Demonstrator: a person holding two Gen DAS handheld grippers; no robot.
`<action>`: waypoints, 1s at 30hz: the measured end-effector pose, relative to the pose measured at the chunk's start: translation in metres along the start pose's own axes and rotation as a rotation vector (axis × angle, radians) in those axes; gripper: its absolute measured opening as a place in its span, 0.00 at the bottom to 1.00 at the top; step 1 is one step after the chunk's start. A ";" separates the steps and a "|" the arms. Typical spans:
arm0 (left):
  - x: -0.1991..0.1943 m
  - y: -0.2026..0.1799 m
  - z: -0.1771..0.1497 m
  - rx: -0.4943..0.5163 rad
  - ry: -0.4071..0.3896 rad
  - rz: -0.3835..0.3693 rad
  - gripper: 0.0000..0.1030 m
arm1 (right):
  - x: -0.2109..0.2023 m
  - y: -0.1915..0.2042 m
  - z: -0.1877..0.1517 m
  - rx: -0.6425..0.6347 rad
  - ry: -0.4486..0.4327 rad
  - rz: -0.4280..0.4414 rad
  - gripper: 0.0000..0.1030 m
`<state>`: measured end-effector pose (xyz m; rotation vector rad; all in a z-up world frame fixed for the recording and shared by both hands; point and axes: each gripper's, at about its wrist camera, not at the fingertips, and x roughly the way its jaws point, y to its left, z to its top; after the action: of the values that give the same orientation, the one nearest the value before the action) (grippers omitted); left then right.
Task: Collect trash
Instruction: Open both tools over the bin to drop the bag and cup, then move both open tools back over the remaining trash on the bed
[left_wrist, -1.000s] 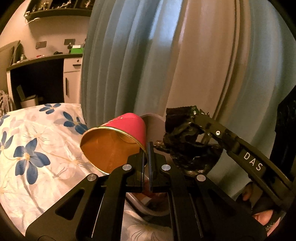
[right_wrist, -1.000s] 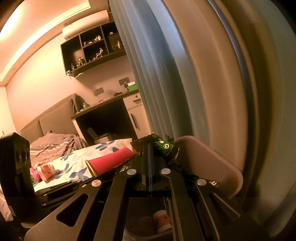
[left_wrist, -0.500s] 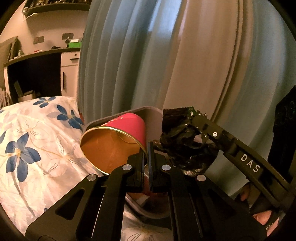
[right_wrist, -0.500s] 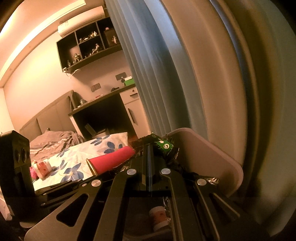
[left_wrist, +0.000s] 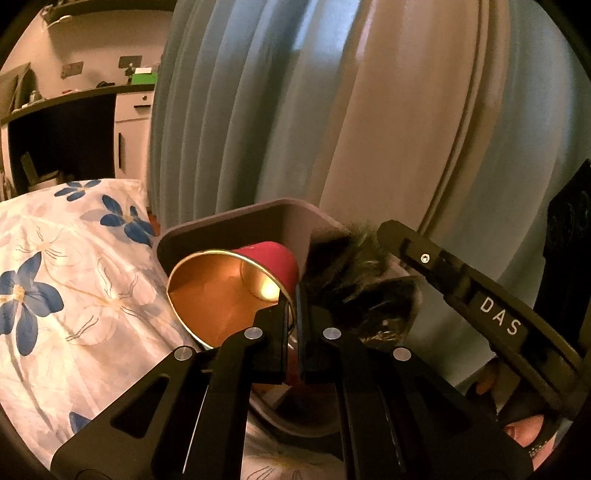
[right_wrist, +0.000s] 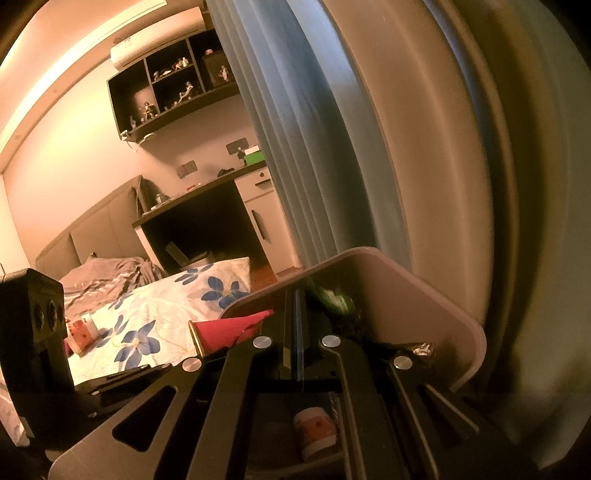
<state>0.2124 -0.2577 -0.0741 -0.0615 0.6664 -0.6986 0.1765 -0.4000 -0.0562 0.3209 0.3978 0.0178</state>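
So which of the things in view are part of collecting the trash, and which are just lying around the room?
Part of the job:
- red paper cup, pinched at its rim by the left gripper
- dark crumpled wrapper, held by the right gripper
- bin
- small cup already inside it

Just lying about:
- floral bedspread
- curtain
- desk
- shelf of figurines
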 end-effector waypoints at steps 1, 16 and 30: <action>0.001 0.000 -0.001 -0.001 0.002 -0.002 0.03 | 0.000 0.000 0.000 0.000 0.003 -0.001 0.01; -0.027 0.020 -0.013 -0.066 -0.053 0.046 0.84 | -0.022 -0.003 0.001 0.014 -0.046 -0.035 0.23; -0.131 0.075 -0.042 -0.169 -0.172 0.416 0.94 | -0.057 0.034 -0.024 -0.062 -0.110 -0.070 0.86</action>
<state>0.1571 -0.1126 -0.0558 -0.1328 0.5488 -0.2330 0.1165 -0.3649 -0.0453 0.2454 0.2987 -0.0561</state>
